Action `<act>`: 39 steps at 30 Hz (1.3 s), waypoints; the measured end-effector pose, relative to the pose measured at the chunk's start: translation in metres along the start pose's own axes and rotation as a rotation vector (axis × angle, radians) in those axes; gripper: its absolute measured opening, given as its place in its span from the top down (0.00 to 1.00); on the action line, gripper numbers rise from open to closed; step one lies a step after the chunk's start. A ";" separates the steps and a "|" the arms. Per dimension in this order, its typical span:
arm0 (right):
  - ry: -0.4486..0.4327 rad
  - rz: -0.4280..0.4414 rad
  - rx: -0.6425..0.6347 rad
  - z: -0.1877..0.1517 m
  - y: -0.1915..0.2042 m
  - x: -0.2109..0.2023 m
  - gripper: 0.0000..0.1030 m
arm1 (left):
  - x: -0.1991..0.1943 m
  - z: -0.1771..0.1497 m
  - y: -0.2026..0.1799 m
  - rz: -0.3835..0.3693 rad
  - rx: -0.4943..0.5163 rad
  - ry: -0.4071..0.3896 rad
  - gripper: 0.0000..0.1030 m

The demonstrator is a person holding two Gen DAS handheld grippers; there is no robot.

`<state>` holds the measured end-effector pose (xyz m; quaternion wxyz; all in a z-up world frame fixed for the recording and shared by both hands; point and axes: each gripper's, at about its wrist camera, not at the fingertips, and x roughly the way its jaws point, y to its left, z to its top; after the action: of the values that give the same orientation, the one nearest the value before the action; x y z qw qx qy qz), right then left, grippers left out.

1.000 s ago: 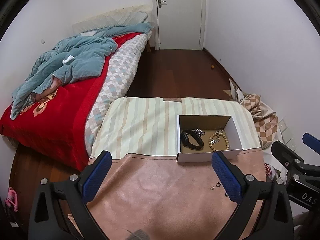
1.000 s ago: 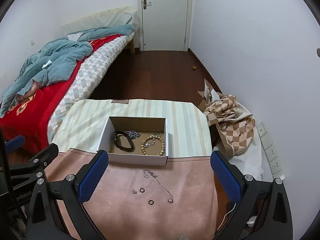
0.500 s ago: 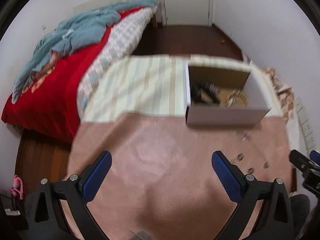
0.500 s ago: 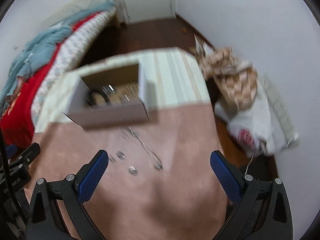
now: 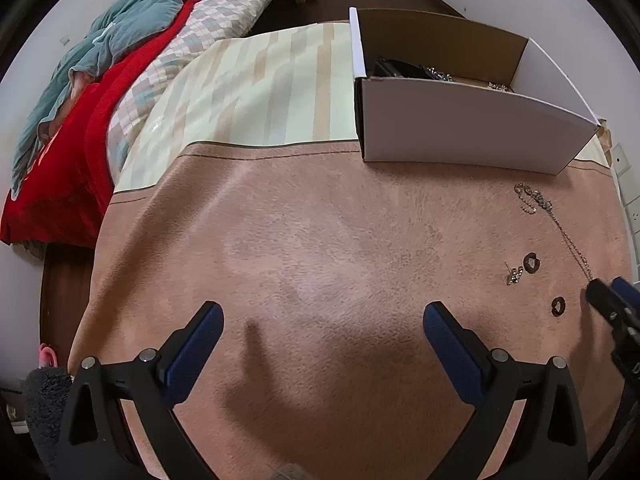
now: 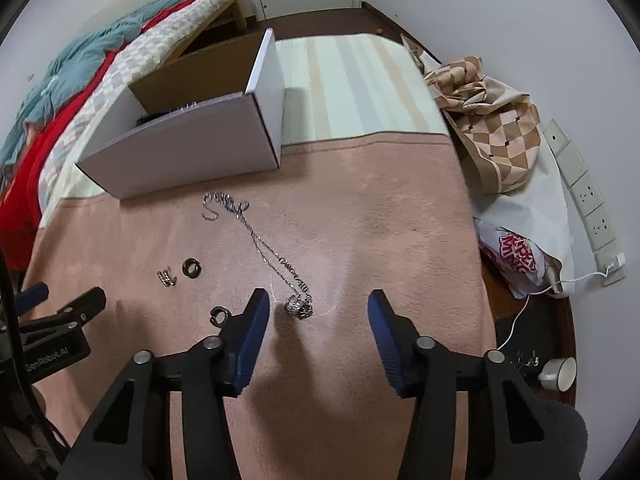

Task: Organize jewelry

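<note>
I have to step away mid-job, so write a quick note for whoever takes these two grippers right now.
Left gripper: open, empty, over bare pink cloth.
Right gripper: open, low over the necklace, its pendant between the fingers, not gripped.
Done: a black band and other pieces are in the white box.
Left: the necklace, two dark rings and a small earring lie loose on the cloth.

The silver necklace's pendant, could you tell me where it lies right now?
In the right wrist view the pendant lies on the pink blanket, just ahead of the open right gripper, nearer its left finger.
</note>
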<state>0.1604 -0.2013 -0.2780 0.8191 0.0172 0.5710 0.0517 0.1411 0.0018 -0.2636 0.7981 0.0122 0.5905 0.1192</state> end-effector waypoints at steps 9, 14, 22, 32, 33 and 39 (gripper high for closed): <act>-0.016 -0.047 -0.015 -0.007 0.002 0.000 0.90 | 0.002 0.008 -0.019 -0.072 0.004 0.017 0.01; -0.021 -0.057 0.038 -0.007 -0.016 -0.004 0.90 | 0.000 0.010 -0.042 -0.159 0.010 0.010 0.02; -0.020 -0.063 0.058 -0.006 -0.025 -0.004 0.91 | 0.000 0.007 -0.071 -0.204 0.056 -0.002 0.25; -0.021 -0.064 0.062 -0.005 -0.025 -0.004 0.91 | -0.003 0.014 -0.080 -0.204 0.100 -0.042 0.73; -0.021 -0.063 0.062 -0.005 -0.026 -0.004 0.91 | -0.004 0.014 -0.080 -0.212 0.104 -0.041 0.77; -0.026 -0.063 0.067 -0.004 -0.028 -0.006 0.91 | -0.005 0.009 -0.074 -0.257 0.114 -0.023 0.94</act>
<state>0.1562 -0.2302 -0.2760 0.8267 0.0273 0.5619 0.0066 0.1613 -0.0697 -0.2682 0.8115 -0.0171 0.5839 -0.0179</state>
